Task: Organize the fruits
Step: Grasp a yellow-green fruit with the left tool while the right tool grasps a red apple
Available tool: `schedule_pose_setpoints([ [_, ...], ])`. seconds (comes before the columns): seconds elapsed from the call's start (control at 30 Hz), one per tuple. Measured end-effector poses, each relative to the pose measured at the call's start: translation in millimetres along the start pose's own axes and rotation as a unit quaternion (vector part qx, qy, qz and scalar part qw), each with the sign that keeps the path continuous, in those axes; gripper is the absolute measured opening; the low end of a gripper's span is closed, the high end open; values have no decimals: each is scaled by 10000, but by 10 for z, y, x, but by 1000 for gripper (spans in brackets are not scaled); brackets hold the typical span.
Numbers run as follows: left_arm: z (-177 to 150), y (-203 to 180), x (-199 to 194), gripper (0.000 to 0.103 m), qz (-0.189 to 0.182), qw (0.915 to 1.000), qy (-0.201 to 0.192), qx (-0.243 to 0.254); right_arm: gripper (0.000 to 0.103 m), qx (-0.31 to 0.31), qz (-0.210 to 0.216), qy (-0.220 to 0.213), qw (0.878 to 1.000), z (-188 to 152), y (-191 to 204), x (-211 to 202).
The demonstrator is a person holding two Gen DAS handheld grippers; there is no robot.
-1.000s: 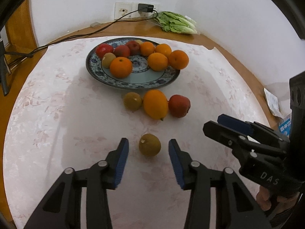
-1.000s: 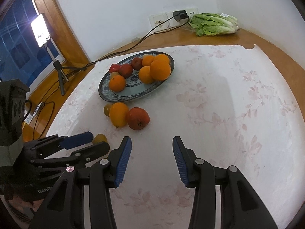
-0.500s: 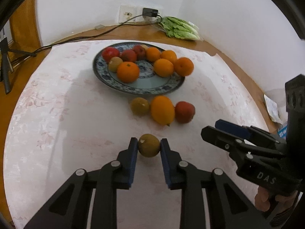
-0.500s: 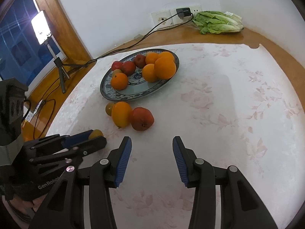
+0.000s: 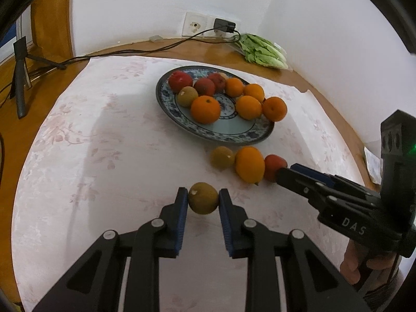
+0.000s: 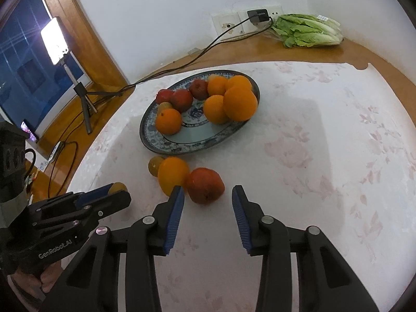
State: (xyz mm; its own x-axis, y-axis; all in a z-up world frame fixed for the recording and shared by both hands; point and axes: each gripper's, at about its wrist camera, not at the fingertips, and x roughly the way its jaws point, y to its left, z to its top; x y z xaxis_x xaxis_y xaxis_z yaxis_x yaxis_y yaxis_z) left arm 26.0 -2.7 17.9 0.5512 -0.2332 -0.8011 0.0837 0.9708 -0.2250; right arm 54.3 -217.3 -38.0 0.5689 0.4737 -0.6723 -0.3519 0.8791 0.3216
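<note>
Now two grabbers work on the loose fruits.

Lots of fruit sits on the blue plate [image 5: 208, 132] in the middle of the frame already. Low down, the left gripper [image 5: 203, 200] squeezes a brown fruit [image 5: 202, 200]. The right gripper [image 6: 208, 195] is closing near the red fruit [image 6: 205, 184], not touching yet. An orange [image 6: 173, 173] and another brown fruit [image 5: 221, 157] wait beside the plate.

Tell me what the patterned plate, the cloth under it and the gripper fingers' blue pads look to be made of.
Plate: probably glazed ceramic; glossy, with a blue painted pattern and pale centre.
Cloth: likely woven fabric or embossed vinyl; matte white with faint pink flowers, and the look leaves it open.
Blue pads: seemingly ribbed rubber or soft plastic; fine ridges run across them, on black hard-plastic fingers.
</note>
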Motion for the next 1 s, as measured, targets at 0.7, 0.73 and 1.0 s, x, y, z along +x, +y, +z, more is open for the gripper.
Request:
schedule_pose_setpoints([
  [0.7,17,17,-18,25,45,10000,-44,-64,33,28,135,-41,9999,-18,-19,108],
  [0.73,23,12,-25,25,52,10000,-53,-58,33,32,146,-49,9999,-21,-24,93],
  [1.0,154,-33,-134,25,9,9999,-158,7,33,-31,128,-152,9998,5,-6,-72],
])
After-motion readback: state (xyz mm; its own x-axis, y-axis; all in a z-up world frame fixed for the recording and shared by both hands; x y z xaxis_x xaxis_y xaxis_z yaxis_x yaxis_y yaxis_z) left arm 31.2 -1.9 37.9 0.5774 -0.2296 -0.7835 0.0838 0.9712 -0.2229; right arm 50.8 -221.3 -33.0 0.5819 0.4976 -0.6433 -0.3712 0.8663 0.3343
